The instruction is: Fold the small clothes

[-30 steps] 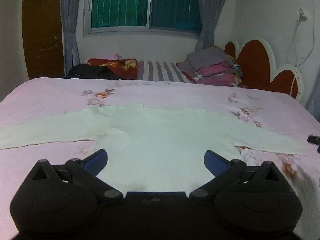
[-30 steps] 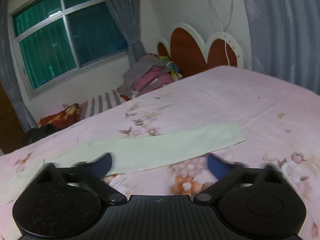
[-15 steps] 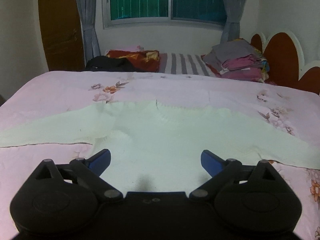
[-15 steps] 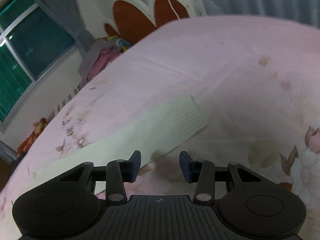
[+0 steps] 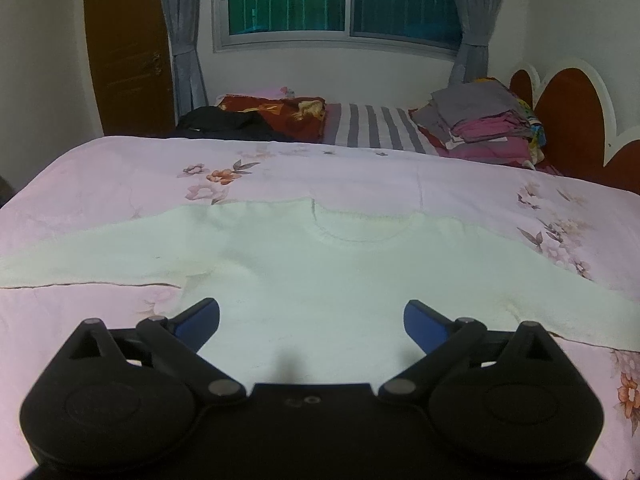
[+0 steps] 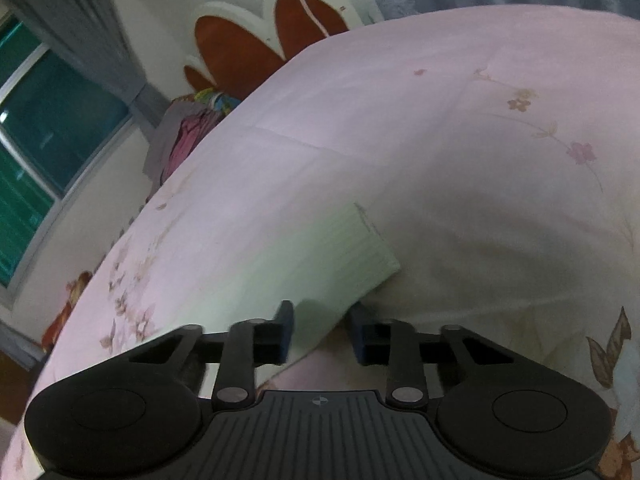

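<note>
A pale green long-sleeved top (image 5: 320, 272) lies spread flat on the pink floral bedsheet (image 5: 120, 184), neckline away from me and sleeves out to both sides. My left gripper (image 5: 312, 320) hovers over the lower body of the top, jaws wide open with nothing between them. In the right wrist view the right sleeve (image 6: 304, 264) ends in a ribbed cuff (image 6: 372, 248). My right gripper (image 6: 322, 320) sits low at the sleeve's near edge, just short of the cuff. Its jaws are closing, with the sleeve's edge between them and a gap still showing.
A stack of folded clothes (image 5: 484, 120) sits by the red-and-white headboard (image 5: 568, 120) at the far right. A striped pillow (image 5: 372, 128), a red patterned cloth (image 5: 280, 108) and a dark garment (image 5: 228, 122) line the far side. A wooden door (image 5: 124, 52) stands at the back left.
My right gripper dropped toward the bed, rolled, and came to the sleeve's end while its jaws narrowed. My left gripper shifted a little over the top, then held still, open.
</note>
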Action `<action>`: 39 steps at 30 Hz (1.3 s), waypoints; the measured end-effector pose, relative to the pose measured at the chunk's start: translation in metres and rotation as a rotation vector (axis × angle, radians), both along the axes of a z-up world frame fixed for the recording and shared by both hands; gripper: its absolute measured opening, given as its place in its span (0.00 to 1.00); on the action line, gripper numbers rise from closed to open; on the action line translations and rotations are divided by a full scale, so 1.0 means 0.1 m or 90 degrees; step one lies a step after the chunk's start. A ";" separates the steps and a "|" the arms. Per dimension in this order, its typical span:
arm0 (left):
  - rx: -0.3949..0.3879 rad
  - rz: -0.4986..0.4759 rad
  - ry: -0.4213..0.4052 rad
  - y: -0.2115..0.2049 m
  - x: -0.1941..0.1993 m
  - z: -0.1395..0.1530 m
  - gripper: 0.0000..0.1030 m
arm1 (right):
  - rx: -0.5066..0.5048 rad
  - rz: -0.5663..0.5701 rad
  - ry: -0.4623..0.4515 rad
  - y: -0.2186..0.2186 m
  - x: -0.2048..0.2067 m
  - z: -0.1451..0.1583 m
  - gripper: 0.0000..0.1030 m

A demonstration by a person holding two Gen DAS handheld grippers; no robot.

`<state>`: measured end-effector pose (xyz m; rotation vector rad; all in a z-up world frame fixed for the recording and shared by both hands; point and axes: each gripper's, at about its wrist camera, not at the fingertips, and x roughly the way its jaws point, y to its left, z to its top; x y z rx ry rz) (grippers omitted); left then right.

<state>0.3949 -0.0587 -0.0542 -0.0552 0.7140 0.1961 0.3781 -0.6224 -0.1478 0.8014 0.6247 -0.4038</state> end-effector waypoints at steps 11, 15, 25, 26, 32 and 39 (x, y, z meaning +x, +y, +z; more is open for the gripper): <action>0.085 0.001 0.071 0.33 -0.06 -0.18 0.99 | -0.071 0.030 0.017 0.26 0.21 0.16 0.02; 0.108 -0.002 0.052 0.48 -0.07 -0.25 1.00 | -0.102 0.084 -0.018 0.65 0.30 0.42 0.02; 0.042 0.022 0.059 1.27 -0.02 -0.31 0.99 | -0.157 0.257 -0.063 2.26 0.72 0.85 0.02; 0.027 0.017 0.060 1.36 -0.02 -0.31 0.99 | -0.163 0.275 -0.063 2.44 0.76 0.85 0.02; -0.023 0.004 0.040 1.81 -0.05 -0.27 0.98 | -0.198 0.390 -0.064 3.55 0.93 0.73 0.02; -0.050 -0.029 0.027 1.98 -0.03 -0.28 0.88 | -0.199 0.525 -0.035 4.56 1.21 0.32 0.02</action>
